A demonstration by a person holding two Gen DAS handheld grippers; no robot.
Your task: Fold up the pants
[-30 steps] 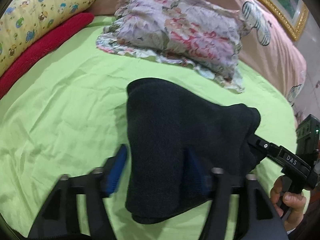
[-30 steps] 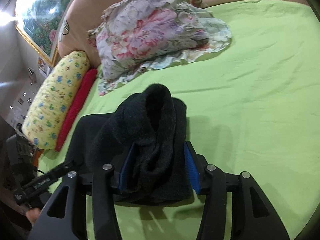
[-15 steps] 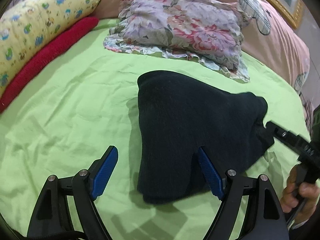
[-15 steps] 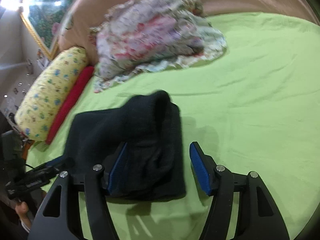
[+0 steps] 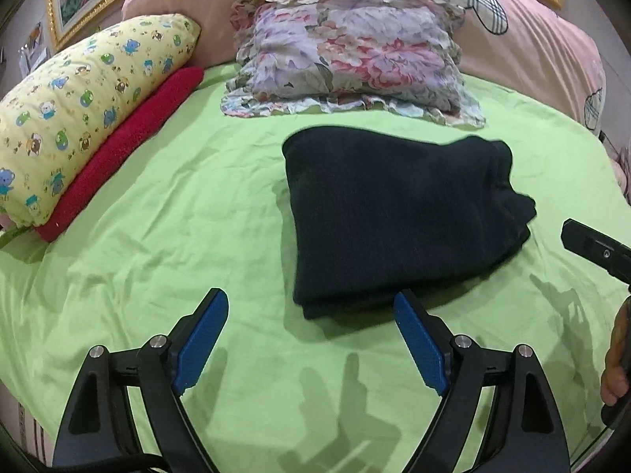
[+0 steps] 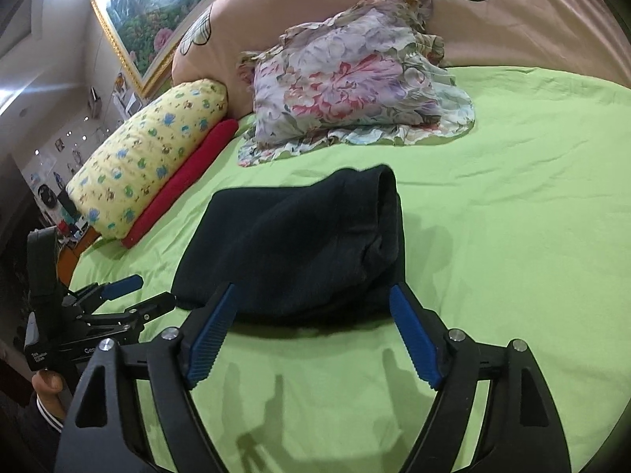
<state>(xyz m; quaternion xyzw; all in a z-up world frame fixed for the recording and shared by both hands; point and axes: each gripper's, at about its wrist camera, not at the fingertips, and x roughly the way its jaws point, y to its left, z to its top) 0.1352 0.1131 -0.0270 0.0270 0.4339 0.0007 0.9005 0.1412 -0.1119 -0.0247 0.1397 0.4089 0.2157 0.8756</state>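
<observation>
**Pants folded, both grippers let go**

I have the pants [image 5: 398, 220] lying as a thick dark bundle on the green sheet [image 5: 157, 236], just short of the floral pillow [image 5: 347, 59]. My left gripper [image 5: 311, 335] has just been opening; its blue pads stand wide apart with only sheet between them. My right gripper [image 6: 311, 331] has also just been opening, its jaws spread clear at the bundle's near edge, not pressing it. I judge the last fold done. The far right corner looks lumpy, so next I would check it and perhaps pat it flat.
</observation>
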